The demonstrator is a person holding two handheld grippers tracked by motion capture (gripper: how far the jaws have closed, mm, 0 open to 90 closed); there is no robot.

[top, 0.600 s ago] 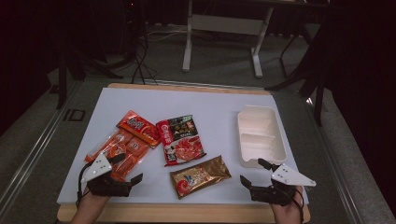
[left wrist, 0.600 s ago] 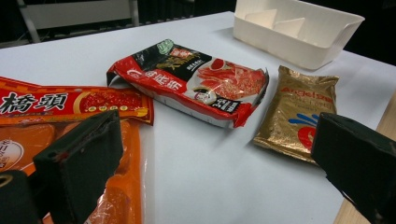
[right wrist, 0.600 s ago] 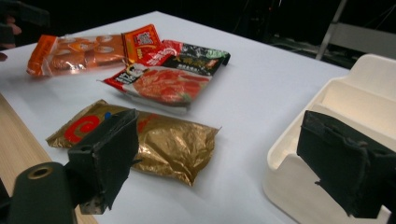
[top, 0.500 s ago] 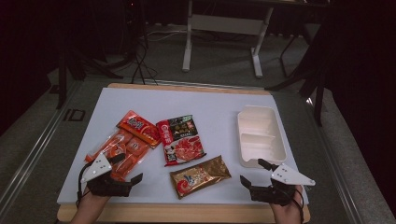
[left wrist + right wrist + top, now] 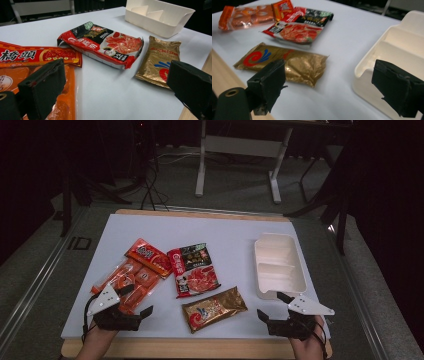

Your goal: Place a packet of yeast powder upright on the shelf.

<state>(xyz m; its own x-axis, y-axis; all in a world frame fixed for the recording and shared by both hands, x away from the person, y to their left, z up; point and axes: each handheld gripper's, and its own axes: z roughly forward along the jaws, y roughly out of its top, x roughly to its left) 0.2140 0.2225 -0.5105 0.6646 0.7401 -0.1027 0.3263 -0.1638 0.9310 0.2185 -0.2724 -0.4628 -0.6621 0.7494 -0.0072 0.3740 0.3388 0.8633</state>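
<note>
On white table (image 5: 225, 232) | wooden edge near | dark room behind | both tools spread, holding nothing

Setting: lab or studio recording bay. Dark curtains (image 5: 385, 195) enclose the space at 3 and 9 o'clock. White worktop (image 5: 230, 232) on a wood base, grey floor (image 5: 235, 190). White stand legs (image 5: 202, 167) at 12 o'clock; black cables (image 5: 150, 185) at 11 o'clock.
</note>
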